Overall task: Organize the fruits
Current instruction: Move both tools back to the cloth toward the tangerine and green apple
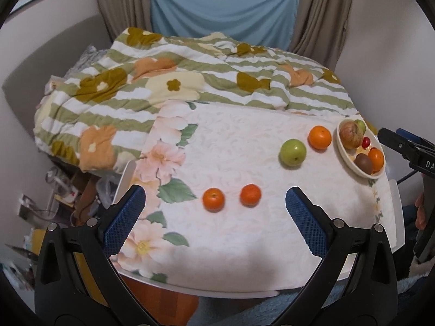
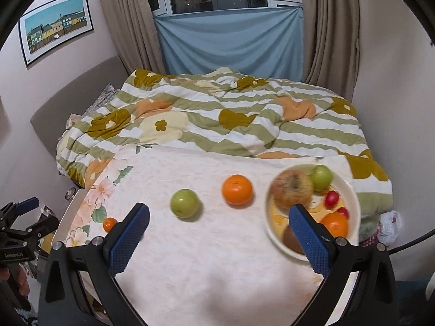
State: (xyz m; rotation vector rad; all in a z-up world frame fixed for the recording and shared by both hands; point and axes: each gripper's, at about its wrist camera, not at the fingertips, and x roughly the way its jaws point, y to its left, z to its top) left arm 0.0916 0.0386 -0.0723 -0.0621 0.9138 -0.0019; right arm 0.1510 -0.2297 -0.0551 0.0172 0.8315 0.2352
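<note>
Sorting continues: our bowl (image 2: 353,190) right of the spread, empty right tool (image 2: 217,218) holds several fruits; a green apple (image 2: 185,203) and three oranges ahead remain loose.

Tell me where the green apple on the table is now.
The green apple lies loose on the table, right of centre in the left wrist view, just left of an orange that sits beside the bowl.
</note>
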